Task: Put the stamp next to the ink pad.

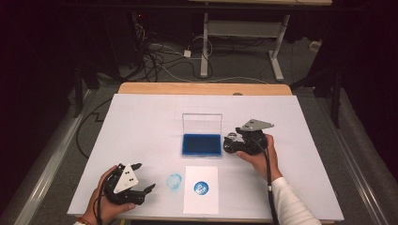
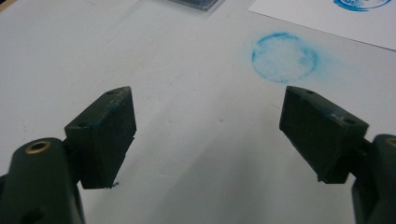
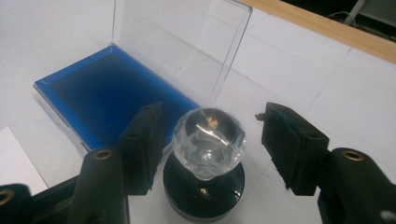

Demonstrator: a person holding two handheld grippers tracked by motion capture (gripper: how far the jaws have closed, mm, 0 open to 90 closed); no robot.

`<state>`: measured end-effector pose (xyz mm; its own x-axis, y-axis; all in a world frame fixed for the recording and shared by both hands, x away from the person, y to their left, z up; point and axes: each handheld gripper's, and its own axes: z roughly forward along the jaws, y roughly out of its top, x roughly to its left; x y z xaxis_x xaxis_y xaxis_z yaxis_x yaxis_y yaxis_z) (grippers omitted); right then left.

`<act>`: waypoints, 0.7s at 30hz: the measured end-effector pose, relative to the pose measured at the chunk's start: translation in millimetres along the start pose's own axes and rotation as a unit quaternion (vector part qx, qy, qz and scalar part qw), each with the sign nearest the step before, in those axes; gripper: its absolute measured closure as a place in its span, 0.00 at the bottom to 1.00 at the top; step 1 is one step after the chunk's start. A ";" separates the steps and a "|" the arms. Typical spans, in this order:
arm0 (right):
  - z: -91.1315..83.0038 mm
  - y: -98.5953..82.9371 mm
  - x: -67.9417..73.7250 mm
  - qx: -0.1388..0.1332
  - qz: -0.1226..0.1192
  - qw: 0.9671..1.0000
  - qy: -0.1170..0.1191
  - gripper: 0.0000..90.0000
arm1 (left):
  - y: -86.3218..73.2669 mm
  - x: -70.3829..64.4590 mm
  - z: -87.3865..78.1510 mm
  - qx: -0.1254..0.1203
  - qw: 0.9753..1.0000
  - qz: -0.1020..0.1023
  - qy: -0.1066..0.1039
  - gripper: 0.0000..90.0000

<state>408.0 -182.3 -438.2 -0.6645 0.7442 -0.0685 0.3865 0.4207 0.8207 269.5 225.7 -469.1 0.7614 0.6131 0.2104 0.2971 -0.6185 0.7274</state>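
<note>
- Two grippers work over one white-covered worktop point(image 1: 141, 122) whose bare wooden far edge shows beyond the cover; everything lies on its near half or middle
- ink pad point(image 1: 201, 144), blue, sits open near the middle of the worktop with its clear lid point(image 1: 202, 123) standing upright along its far side; in the right gripper view the blue tray point(image 3: 107, 93) lies just beyond the left jaw
- white sheet of paper point(image 1: 201, 201) lies at the near edge, in front of the ink pad, with a round blue print point(image 1: 201, 188) on it
- left gripper point(image 1: 141, 180) rests near the near left corner, held in the left hand point(image 1: 105, 206); its jaws are spread wide with nothing between them point(image 2: 208, 126)
- right gripper point(image 1: 228, 141) sits just off the right side of the ink pad, held in the right hand point(image 1: 260, 157); its jaws are spread
- stamp point(image 3: 205, 163), a dark round base with a clear faceted knob, stands upright on the worktop between the right gripper's jaws point(image 3: 210, 144); the left jaw is just beside it, the right jaw stands clearly apart from it
- faint blue ring smudge point(image 1: 174, 181) marks the worktop cover between the left gripper and the paper; it shows ahead of the left jaws point(image 2: 285, 57)
</note>
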 end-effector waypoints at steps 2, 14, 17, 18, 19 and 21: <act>-1.8 1.6 0.6 -0.002 -0.006 1.000 -0.004 0.42 | 0.0 -0.1 0.1 0.000 1.000 0.000 0.000 0.20; -10.9 9.9 4.2 -0.018 -0.024 0.999 -0.015 0.32 | 0.0 -0.3 1.0 0.004 1.000 0.001 -0.001 0.20; -12.6 11.3 5.0 -0.022 -0.023 0.999 -0.021 0.28 | 0.0 -0.4 1.2 0.004 1.000 0.001 -0.001 0.20; -13.3 11.7 5.3 -0.022 -0.024 0.999 -0.022 0.28 | 0.0 -0.4 1.2 0.004 1.000 0.000 -0.001 0.20; -13.8 12.1 5.4 -0.024 -0.024 0.999 -0.021 0.27 | 0.0 -0.3 1.2 0.004 1.000 0.000 -0.001 0.20; -15.0 12.8 5.9 -0.028 -0.024 0.999 -0.015 0.27 | 0.0 -0.3 1.1 0.004 1.000 0.000 -0.001 0.20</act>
<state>399.5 -180.3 -419.6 -0.6609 0.7401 -0.1244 0.3184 0.4266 0.8465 270.0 225.0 -469.9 0.7629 0.6116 0.2093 0.3013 -0.6229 0.7219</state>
